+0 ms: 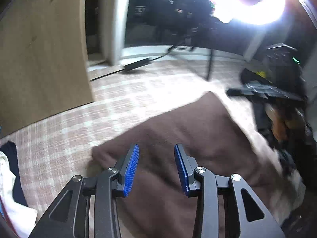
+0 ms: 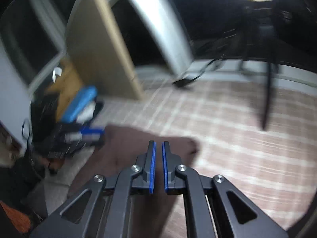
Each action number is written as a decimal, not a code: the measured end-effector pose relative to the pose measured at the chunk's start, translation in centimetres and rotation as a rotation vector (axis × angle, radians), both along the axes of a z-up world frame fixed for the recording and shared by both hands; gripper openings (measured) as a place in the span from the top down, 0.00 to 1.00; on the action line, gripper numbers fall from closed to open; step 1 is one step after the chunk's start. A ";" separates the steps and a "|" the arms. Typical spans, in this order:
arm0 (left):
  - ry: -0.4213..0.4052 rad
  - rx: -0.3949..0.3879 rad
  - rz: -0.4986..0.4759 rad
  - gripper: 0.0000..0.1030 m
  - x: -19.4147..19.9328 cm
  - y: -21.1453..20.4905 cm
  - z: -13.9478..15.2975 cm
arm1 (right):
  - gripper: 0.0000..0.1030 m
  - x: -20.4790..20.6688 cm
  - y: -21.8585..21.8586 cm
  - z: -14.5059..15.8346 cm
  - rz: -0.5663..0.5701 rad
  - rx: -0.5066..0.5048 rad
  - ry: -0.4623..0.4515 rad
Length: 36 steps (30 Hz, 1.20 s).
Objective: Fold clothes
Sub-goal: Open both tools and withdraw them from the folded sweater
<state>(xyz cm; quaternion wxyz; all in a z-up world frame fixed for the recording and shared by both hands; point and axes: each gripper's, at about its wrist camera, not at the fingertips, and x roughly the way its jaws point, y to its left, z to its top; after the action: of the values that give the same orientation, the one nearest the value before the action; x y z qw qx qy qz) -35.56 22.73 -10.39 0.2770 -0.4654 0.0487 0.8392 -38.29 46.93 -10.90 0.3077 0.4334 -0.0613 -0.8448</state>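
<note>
A brown garment (image 1: pixel 178 138) lies spread on a pink checked bedcover (image 1: pixel 79 129), with a pale lining edge along its right side. My left gripper (image 1: pixel 156 148) is open and empty, hovering just above the garment's near part. In the right wrist view the same brown garment (image 2: pixel 128 158) lies below my right gripper (image 2: pixel 158 144), whose blue pads stand nearly together with a thin gap and nothing visibly between them. The other gripper (image 1: pixel 263 93) shows blurred at the garment's right edge in the left wrist view.
White and dark clothes (image 1: pixel 10 178) lie at the left edge. A wooden panel (image 1: pixel 39 49) stands behind the bed. A tripod leg (image 2: pixel 267 99) and a power adapter with cable (image 1: pixel 136 64) rest on the cover. A bright ring light (image 1: pixel 247 0) glares. Clutter with a blue item (image 2: pixel 81 103) sits left.
</note>
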 end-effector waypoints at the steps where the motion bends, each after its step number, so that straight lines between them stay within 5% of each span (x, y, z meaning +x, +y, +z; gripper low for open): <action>1: -0.025 -0.054 0.007 0.66 -0.8 0.0 -1.7 | 0.95 -0.2 -1.1 -0.5 0.021 0.033 -0.010; 4: -0.040 -0.040 0.020 0.73 -1.0 -0.8 -1.7 | 1.00 -1.7 -0.1 -3.0 -0.029 0.091 -0.097; 8: 0.014 0.004 0.017 0.72 2.4 -2.8 1.9 | 0.94 2.0 2.3 1.1 -0.075 0.036 -0.049; 12: -0.039 0.078 -0.075 0.72 8.7 -3.5 3.1 | 0.94 8.0 1.5 2.3 -0.017 -0.024 -0.070; 16: -0.102 0.053 -0.063 0.65 13.0 -4.7 1.1 | 0.94 13.1 -0.8 0.4 0.021 -0.039 -0.150; 20: -0.170 0.002 -0.020 0.64 16.3 -6.1 -1.3 | 0.94 16.9 -1.3 -1.9 0.016 0.068 -0.250; 25: -0.143 -0.001 0.038 0.67 18.5 -8.1 -0.5 | 0.84 20.2 -2.3 1.7 0.003 0.107 -0.157; 30: -0.124 0.121 -0.003 0.65 17.7 -6.4 -0.8 | 0.84 19.2 -2.4 -0.3 -0.034 0.055 -0.203; 33: -0.172 0.042 -0.034 0.66 18.3 -4.4 -3.6 | 0.83 19.8 -3.4 -2.7 0.012 0.138 -0.261; 36: -0.213 0.000 -0.037 0.67 20.3 -5.3 -4.7 | 0.84 21.2 -3.3 -1.4 0.011 0.213 -0.217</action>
<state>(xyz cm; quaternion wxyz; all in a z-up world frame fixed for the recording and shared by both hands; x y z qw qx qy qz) -15.23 17.42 -15.14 0.2961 -0.5510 0.0275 0.7797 -17.10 43.64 -12.31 0.2559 0.5528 -0.0017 -0.7930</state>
